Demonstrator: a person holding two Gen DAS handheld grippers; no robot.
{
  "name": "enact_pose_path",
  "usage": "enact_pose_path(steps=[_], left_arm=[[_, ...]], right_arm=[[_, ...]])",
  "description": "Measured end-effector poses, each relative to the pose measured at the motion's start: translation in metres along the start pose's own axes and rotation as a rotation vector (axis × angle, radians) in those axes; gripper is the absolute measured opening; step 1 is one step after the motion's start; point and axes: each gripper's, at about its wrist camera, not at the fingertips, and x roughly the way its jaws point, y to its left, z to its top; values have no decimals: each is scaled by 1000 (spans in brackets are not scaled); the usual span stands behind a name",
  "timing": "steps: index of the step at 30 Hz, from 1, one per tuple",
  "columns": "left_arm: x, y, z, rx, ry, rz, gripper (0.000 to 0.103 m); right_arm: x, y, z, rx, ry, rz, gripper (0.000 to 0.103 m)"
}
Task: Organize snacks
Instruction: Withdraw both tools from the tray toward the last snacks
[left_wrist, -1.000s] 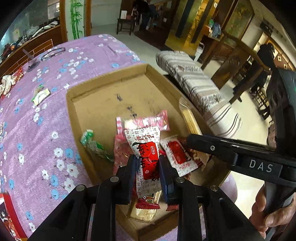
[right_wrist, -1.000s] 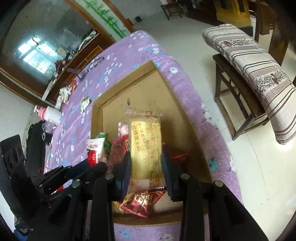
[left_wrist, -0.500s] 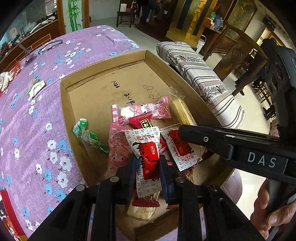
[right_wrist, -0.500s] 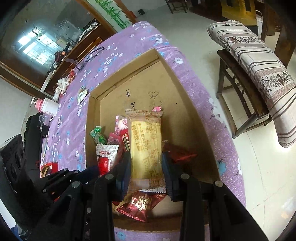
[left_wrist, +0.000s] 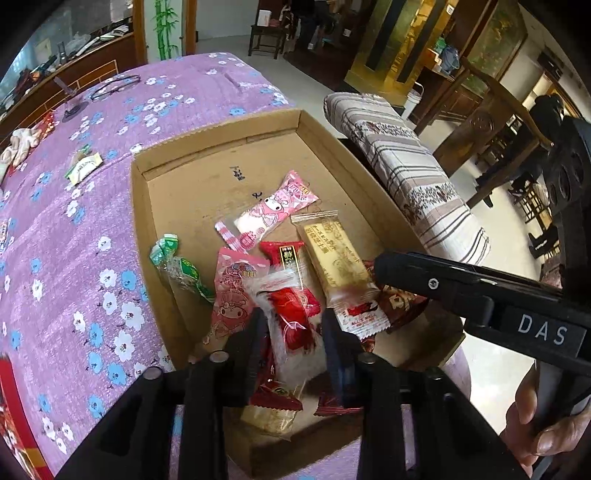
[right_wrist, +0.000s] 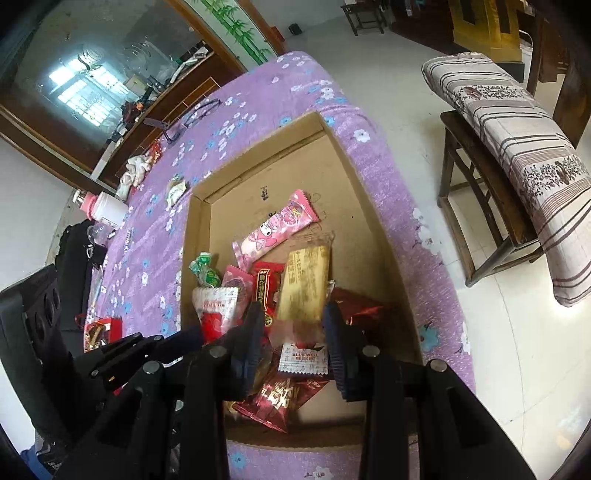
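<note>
Compared with a second ago, the left gripper (left_wrist: 291, 332) is no longer clamping the red-and-white sachet (left_wrist: 291, 314): its jaws are opening, and the sachet is sitting between them, blurred and tilted, with a gap showing on the right-hand side, so the pads are not pressing on it. The yellow wafer bar (right_wrist: 304, 284), which was being held upright between the right gripper's fingers half a second ago, is now lying lower and further forward in the cardboard box (right_wrist: 199, 236), its near end smeared with motion blur. The right gripper (right_wrist: 291, 339) is standing at a narrow opening, much as before; the blurred tail of the bar is lying between its tips, and whether the pads are touching it cannot be told. In the left wrist view the same bar (left_wrist: 332, 258) is resting flat among the other snacks, just beyond the black finger of the right gripper, which is crossing the frame from the right with a person's hand (left_wrist: 535, 424) gripping its handle. The box is sitting on the purple flowered tablecloth (left_wrist: 74, 258) at the table's edge, beside a striped bench cushion (left_wrist: 406, 177). Inside it — all crowded into the near half — are lying a pink cartoon-print bar (left_wrist: 277, 210), a second pink packet (left_wrist: 232, 295), a green-wrapped sweet (left_wrist: 181, 269), a dark red packet (right_wrist: 280, 398) and a white sachet marked ALL'S WELL (right_wrist: 303, 356). A small green-and-white packet (left_wrist: 83, 166) is lying on the cloth outside the box.
</note>
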Motion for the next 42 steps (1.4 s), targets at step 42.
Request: enact_pose_path(steps=[42], left_arm=[[65,306,173,-281,63,16,38]], right_arm=[[49,142,41,-61,38,-83,33]])
